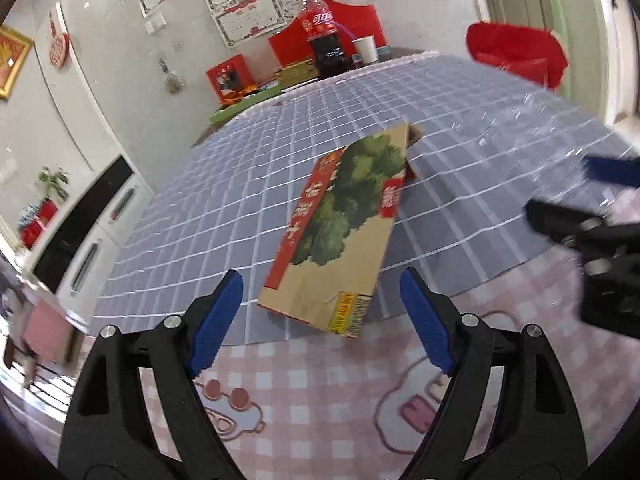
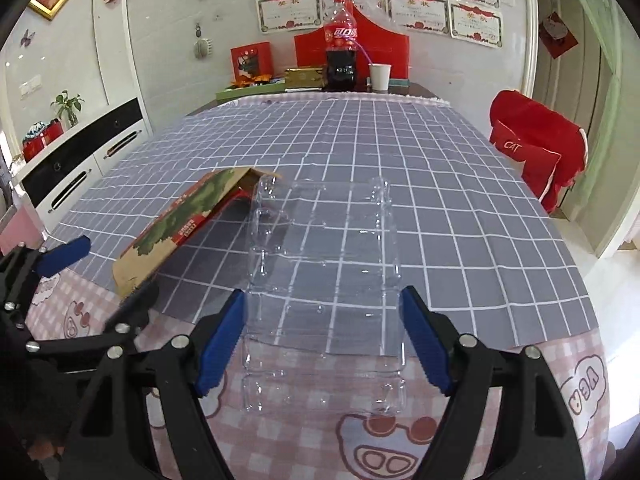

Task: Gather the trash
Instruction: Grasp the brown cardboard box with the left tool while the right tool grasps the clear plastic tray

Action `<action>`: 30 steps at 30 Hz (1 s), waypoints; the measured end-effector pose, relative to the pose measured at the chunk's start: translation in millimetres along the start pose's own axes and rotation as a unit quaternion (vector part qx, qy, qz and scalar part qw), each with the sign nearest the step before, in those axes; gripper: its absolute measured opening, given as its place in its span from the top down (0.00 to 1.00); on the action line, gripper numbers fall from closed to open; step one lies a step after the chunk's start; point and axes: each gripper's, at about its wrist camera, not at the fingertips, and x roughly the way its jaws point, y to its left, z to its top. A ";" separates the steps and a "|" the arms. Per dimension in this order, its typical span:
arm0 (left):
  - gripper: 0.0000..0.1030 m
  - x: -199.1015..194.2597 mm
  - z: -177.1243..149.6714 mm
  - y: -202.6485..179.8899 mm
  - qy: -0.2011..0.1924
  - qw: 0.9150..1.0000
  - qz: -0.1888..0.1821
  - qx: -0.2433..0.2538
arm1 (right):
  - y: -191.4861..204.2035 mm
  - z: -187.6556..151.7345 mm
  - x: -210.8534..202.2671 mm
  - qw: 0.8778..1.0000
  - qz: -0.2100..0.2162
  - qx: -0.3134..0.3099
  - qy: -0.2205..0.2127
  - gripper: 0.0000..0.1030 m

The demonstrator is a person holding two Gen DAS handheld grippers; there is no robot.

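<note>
Left wrist view: flattened cardboard carton [image 1: 340, 236], printed with green trees and red lettering, lying on the worktop [image 1: 224, 184] across the edge where the grey grid cloth meets the pink checked cloth. Its near end sits just ahead of the left hand-held gripper [image 1: 322, 322], whose blue pads are spread wide with nothing between them. The right hand-held gripper [image 1: 568, 196] shows at the right margin, blurred.

Right wrist view: clear plastic blister tray [image 2: 324, 284], moulded pockets along both long sides, lying flat on the same worktop with its near portion between the spread pads of the right hand-held gripper [image 2: 322, 338]. Pads not touching it. The carton [image 2: 180, 220] lies just beside the tray's left far corner, one end propped up; contact between the two cannot be told.

Background: cola bottle [image 2: 340, 50], paper cup [image 2: 379, 76], red chair cover [image 2: 536, 148], well apart from both items.

Risks, as judged:
- Tray is thin and glossy; a squeeze across its width may buckle it or let it spring free of the pads.
- Tray is near-invisible against the grid, so its edges are easily misjudged and the jaws may close on cloth.
- Carton lies flat, offering no edge; pads may slide over it or bunch the cloth.
- Both hand-held grippers work close together; a collision could knock either item off the near edge.
</note>
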 end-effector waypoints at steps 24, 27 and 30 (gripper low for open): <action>0.96 -81.8 -46.4 124.8 -0.005 0.966 -0.125 -0.225 | 95.5 -4.8 -71.2 0.994 0.089 -0.057 -0.034 0.26; 0.96 -104.9 -69.5 144.1 -0.006 0.958 -0.142 -0.248 | 121.2 -11.5 -84.0 0.991 0.114 -0.065 -0.033 0.26; 0.96 -131.2 -90.4 160.1 -0.017 0.959 -0.129 -0.251 | 151.6 -19.8 -99.9 0.987 0.135 -0.080 -0.037 0.26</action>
